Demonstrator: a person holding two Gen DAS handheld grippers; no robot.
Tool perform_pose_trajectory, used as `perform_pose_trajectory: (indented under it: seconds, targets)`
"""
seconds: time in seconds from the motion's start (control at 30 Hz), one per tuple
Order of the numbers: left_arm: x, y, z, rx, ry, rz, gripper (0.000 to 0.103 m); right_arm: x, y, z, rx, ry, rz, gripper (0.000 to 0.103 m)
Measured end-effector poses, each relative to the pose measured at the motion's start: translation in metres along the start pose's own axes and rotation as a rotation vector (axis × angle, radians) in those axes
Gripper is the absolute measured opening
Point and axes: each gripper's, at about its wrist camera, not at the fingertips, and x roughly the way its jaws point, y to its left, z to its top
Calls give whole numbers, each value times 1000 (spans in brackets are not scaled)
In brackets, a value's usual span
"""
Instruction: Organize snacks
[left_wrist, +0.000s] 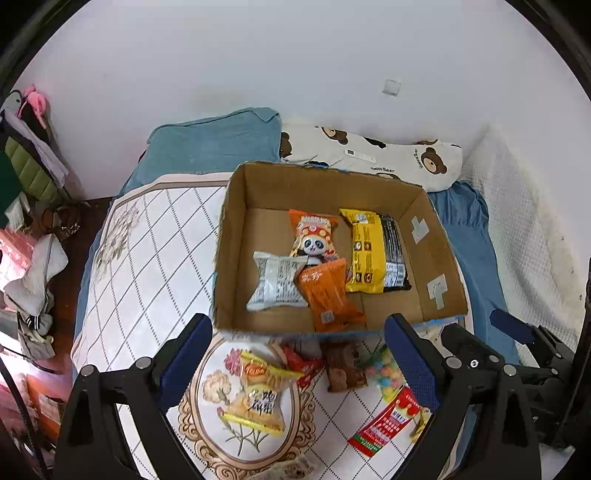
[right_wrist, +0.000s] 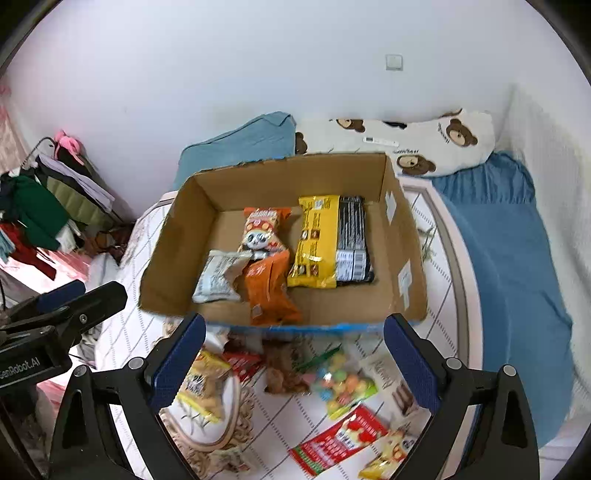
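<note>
With each hand-held gripper, left (left_wrist: 299, 363) and right (right_wrist: 293, 363), spread apart and empty, we should pinch one loose packet (left_wrist: 258, 400) by its edge, then lift it into the box (left_wrist: 439, 258).

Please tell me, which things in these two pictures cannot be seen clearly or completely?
- Black packet in the cardboard box: left wrist view, the yellow packet covers part.
- Panda packet: right wrist view, lower end under the orange packet.
- Loose snacks by the box's front wall: both views, partly hidden by that wall.
- Pale packet: right wrist view, blurred.
- Package print: too small to read.
</note>
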Motion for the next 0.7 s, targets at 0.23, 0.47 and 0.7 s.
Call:
perform_pose_trajectory:
  seconds: [0.23, 0.47, 0.7]
  targets:
    - [31, -4, -81, 145, 127, 98, 95, 26, -27, -62, 91, 134, 55, 99]
    - [99, -16, -185, 367, 398, 153, 95, 67, -66, -140, 250, 292, 95, 83]
    - [151, -38, -251, 585, 553, 141, 81, 100, -82, -182, 340, 379, 71, 81]
